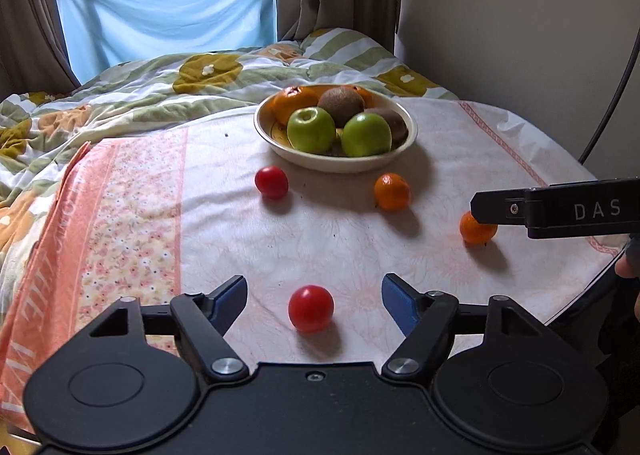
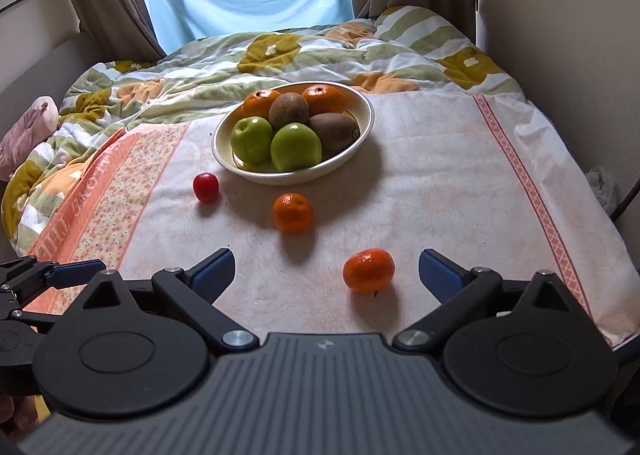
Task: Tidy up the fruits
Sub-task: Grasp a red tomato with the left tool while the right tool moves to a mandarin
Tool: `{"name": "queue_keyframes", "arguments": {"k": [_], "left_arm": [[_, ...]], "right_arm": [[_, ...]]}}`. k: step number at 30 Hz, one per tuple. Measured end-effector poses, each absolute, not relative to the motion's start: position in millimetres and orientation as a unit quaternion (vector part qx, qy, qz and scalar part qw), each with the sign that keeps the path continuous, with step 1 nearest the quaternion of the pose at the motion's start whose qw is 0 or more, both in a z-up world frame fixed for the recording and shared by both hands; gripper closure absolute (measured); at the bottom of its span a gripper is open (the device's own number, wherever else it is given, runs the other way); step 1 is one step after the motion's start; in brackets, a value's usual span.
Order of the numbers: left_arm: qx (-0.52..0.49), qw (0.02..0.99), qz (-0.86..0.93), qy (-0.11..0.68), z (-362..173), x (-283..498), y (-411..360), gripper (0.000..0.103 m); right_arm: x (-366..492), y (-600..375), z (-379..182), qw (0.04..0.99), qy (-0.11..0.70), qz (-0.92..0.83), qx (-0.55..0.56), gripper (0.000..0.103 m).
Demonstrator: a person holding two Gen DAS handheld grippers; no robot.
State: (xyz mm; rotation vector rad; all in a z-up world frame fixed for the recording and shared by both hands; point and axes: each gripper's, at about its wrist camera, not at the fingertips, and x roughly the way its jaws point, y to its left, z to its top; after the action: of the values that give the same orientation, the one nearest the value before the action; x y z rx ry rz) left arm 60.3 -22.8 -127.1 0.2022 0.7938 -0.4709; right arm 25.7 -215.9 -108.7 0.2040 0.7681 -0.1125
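Observation:
A cream bowl (image 1: 280,149) (image 2: 362,135) holds two green apples, kiwis and oranges on the cloth-covered table. My left gripper (image 1: 314,291) is open, with a red tomato (image 1: 311,308) between its blue fingertips on the cloth. A second tomato (image 1: 272,182) (image 2: 206,187) lies left of the bowl. A mandarin (image 1: 392,192) (image 2: 292,212) lies in front of the bowl. My right gripper (image 2: 326,267) is open, with a near mandarin (image 2: 369,269) (image 1: 476,232) between its fingertips, closer to the right one. The right gripper's side shows in the left wrist view (image 1: 560,211).
A floral tablecloth (image 1: 132,215) (image 2: 460,183) covers the table, its right edge near the right gripper. A patterned duvet (image 1: 120,95) (image 2: 320,51) lies on the bed behind. Curtains and a blue sheet (image 1: 168,11) hang at the window. A wall stands to the right.

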Motion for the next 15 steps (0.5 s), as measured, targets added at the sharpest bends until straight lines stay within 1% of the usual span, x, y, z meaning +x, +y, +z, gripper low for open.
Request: {"name": "queue_keyframes", "arguments": {"k": [2, 4, 6, 9, 11, 13, 14, 15], "left_arm": [[0.107, 0.890, -0.224, 0.382, -138.7, 61.8, -27.2, 0.031], [0.114, 0.889, -0.221, 0.385, -149.3, 65.0, -30.7, 0.038], [0.114, 0.888, -0.215, 0.390, -157.0, 68.2, -31.5, 0.041], [0.112, 0.885, -0.212, 0.399, -164.7, 72.3, -33.7, 0.041], [0.124, 0.883, -0.212, 0.400, -169.0, 72.1, -39.3, 0.044], [0.126, 0.884, -0.210, 0.397, -169.9, 71.2, -42.7, 0.051], [0.123, 0.885, -0.209, 0.398, -169.7, 71.6, -43.8, 0.053], [0.122, 0.885, -0.208, 0.398, -169.6, 71.7, -44.6, 0.059]], "right_arm": [[28.7, -220.2, -121.9, 0.919, 0.377, -0.053, 0.101, 0.000], [32.1, -223.9, -133.0, 0.917, 0.383, -0.050, 0.105, 0.000], [34.3, -226.6, -142.0, 0.915, 0.386, -0.047, 0.108, 0.000], [36.0, -229.0, -151.1, 0.916, 0.386, -0.045, 0.105, 0.000], [37.1, -229.9, -154.7, 0.916, 0.386, -0.043, 0.098, 0.000], [38.3, -230.8, -156.9, 0.917, 0.386, -0.042, 0.094, 0.000], [39.2, -231.4, -157.8, 0.917, 0.386, -0.039, 0.093, 0.000], [40.0, -232.3, -158.2, 0.917, 0.386, -0.039, 0.092, 0.000]]}}
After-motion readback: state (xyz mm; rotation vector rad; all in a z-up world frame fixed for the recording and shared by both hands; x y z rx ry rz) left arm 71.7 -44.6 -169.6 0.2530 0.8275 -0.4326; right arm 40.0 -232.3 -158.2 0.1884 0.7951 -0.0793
